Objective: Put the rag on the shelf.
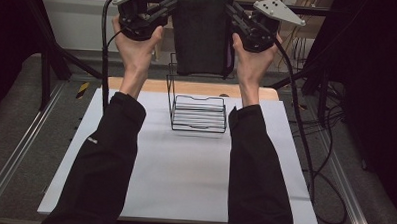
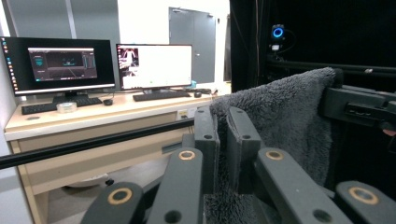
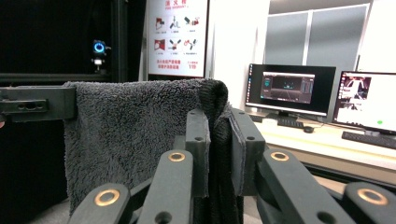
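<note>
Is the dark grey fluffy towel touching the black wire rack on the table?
Apart. In the high view the dark grey fluffy towel hangs between the two raised grippers, and its bottom edge ends above the black wire rack, with the table's wooden edge showing between them.

We see the dark fluffy towel hanging between the left gripper and the right gripper, above the black wire rack, which stands on the white sheet towards the far edge, between our forearms.

Dark fluffy towel, hanging upright
</note>
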